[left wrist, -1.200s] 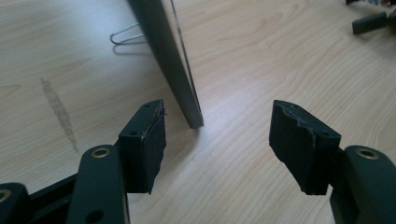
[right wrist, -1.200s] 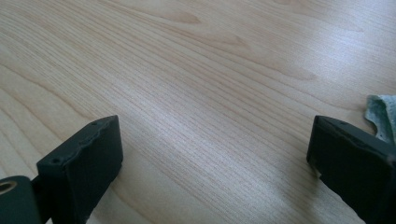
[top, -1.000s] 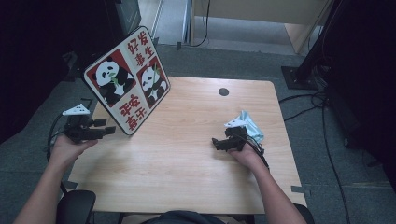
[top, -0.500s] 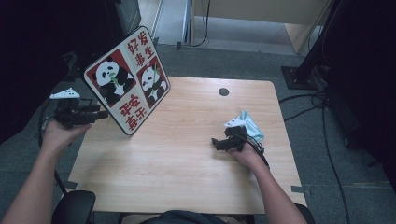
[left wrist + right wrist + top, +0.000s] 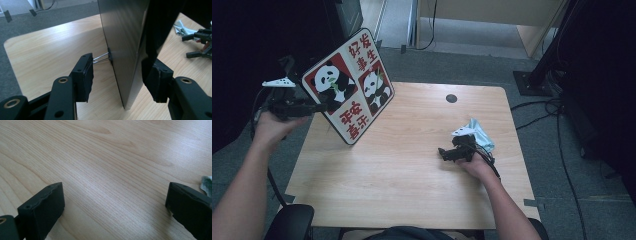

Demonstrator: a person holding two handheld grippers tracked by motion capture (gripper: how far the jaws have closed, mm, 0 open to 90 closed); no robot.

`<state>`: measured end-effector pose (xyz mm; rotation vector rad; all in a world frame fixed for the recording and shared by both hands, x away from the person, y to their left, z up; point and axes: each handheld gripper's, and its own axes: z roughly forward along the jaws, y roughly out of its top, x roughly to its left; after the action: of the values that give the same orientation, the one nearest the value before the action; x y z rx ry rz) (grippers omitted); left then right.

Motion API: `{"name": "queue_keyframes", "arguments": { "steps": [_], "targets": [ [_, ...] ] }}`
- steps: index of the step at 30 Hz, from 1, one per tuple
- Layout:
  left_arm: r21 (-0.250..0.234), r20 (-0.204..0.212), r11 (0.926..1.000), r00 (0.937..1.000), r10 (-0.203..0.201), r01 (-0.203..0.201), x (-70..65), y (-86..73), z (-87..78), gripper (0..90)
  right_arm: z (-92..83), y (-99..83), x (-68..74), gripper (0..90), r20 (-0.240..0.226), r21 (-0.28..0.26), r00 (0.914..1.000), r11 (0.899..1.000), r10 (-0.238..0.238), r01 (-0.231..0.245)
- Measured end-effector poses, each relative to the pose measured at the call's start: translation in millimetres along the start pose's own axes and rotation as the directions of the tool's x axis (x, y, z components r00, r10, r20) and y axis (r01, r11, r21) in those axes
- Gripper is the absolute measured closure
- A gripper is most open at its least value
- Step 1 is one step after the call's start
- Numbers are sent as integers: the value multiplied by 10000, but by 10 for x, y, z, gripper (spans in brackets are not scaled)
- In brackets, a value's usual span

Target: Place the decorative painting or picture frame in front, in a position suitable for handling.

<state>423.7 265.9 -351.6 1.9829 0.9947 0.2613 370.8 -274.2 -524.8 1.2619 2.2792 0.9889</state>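
Note:
A square panda sign board (image 5: 348,92) with red Chinese characters stands tilted on one corner at the table's back left. My left gripper (image 5: 321,106) reaches level to its left edge. Seen along that gripper (image 5: 120,75), the board's dark back (image 5: 125,37) stands edge-on between the jaws, which have just been closing; the left pad (image 5: 85,75) is still apart from it. A binder clip (image 5: 103,57) with wire handles sits on the board's edge. My right gripper (image 5: 447,153) rests open on the wood beside a crumpled light-blue cloth (image 5: 477,135), with nothing between its jaws (image 5: 115,202).
The wooden table (image 5: 412,175) has a black round grommet (image 5: 451,98) near its back edge. A black chair (image 5: 289,222) stands at the near left corner. Cables and a black stand base (image 5: 537,80) lie on the grey floor to the right.
My left gripper has risen and moved back along the board's left side, from near its lower corner up to its left edge. The board and the right gripper have stayed put.

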Motion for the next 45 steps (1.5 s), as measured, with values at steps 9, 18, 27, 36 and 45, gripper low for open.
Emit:
{"name": "queue_keyframes", "arguments": {
  "steps": [9,18,27,36,45],
  "targets": [
    [-47,136,10000,9999,78,-78,15,272,-37,451,4,7,-5,23,66,18,10000,10000,74,-74],
    [345,12,9989,9995,303,-303,22,560,-70,459,3,7,-6,23,59,29,10000,10000,57,-57],
    [672,9,9972,9994,338,-338,33,802,-7,469,3,7,-7,23,55,27,10000,10000,55,-55],
    [1062,-151,9938,9993,336,-318,77,1108,41,484,2,7,-3,23,62,34,9999,9999,102,-102],
    [1427,-75,9885,9987,508,-492,87,1333,129,518,0,5,-5,23,56,35,10000,10000,76,-76]
  ]
}}
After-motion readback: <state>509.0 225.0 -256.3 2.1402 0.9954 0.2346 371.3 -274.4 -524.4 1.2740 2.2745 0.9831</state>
